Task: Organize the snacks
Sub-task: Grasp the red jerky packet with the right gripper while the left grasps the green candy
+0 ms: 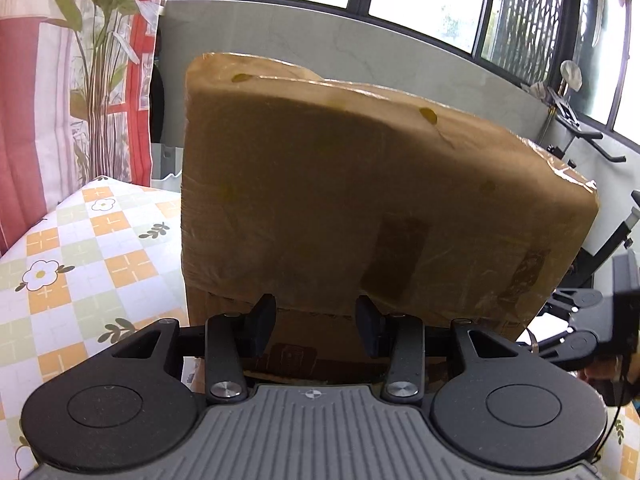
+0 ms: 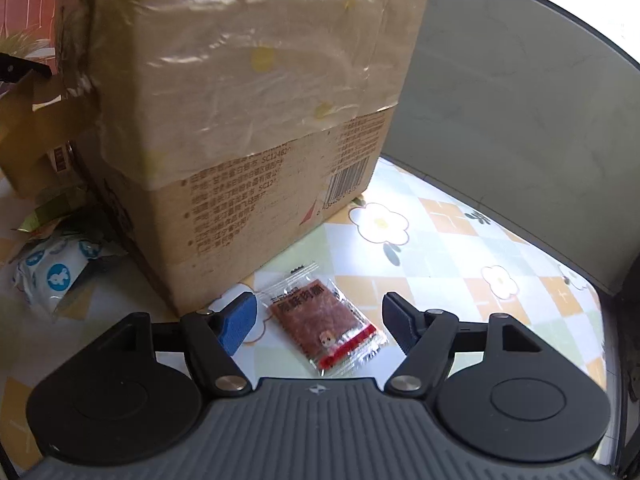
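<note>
Cardboard fills nearly everything ahead of my left gripper [image 1: 316,326]: a tall brown cardboard box [image 1: 360,200] wrapped in glossy clear tape stands just beyond my spread, empty left fingers [image 1: 262,326], with a torn flap edge low between them. To the left of those fingers lies the counter [image 1: 80,248], covered in a smooth checked cloth with orange squares and white flowers.

From my right gripper [image 2: 320,320], farthest left of the fingers sits a soft white snack pouch with blue round prints [image 2: 52,276], crumpled, beside loose greenish wrappers and a raised cardboard flap. Straight ahead and slightly left, the box corner stands very near my blue-padded left finger [image 2: 238,322]; I cannot tell whether they touch. Between my parted right fingers, flat on the cloth, lies the small clear plastic sachet of reddish-brown dried meat with a red strip [image 2: 326,326]. It is not gripped.

My judgement is that the sachet comes next. It is thin, slick and lies flat, so my fingers could close over it and skid, or pinch only a crinkly sealed edge and let it slip. My left finger could also catch the box corner and nudge the box. The shiny tape offers poor purchase should my left fingers need to steady it.
</note>
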